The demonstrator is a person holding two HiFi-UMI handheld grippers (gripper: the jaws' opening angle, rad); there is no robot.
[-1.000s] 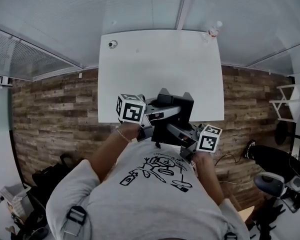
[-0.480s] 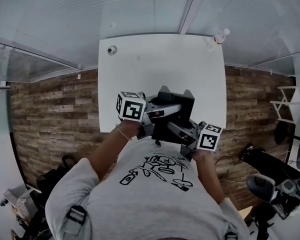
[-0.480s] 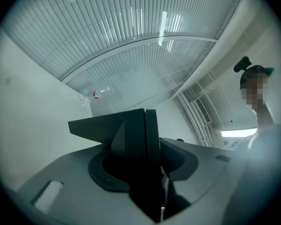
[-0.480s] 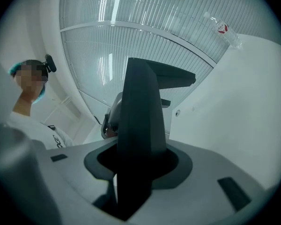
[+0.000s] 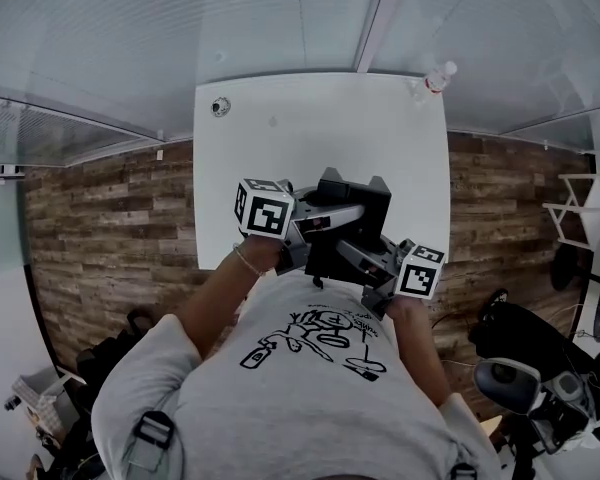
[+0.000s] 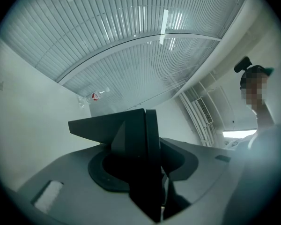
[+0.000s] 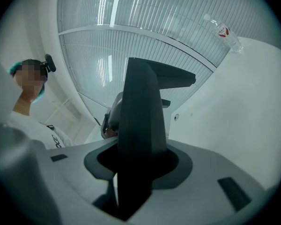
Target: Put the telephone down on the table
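Observation:
A black telephone [image 5: 352, 218] is held over the near edge of the white table [image 5: 320, 128], and whether it touches the tabletop I cannot tell. My left gripper [image 5: 320, 220] comes in from the left and is shut on the telephone's left side. My right gripper [image 5: 362, 258] comes in from the lower right and is shut on its near right part. In the left gripper view the telephone [image 6: 133, 142] rises as a dark slab from between the jaws. It stands the same way in the right gripper view [image 7: 140, 125], with the table [image 7: 234, 107] beyond it.
A plastic bottle [image 5: 435, 76] lies at the table's far right corner, also seen as the bottle [image 6: 94, 96] and the bottle [image 7: 227, 34]. A small round object [image 5: 220, 106] sits at the far left corner. An office chair [image 5: 520, 388] stands on the wood floor at lower right.
Both grippers keep the telephone in nearly the same place over the table's near edge. The head view has drifted a little, so the table sits slightly lower in the picture.

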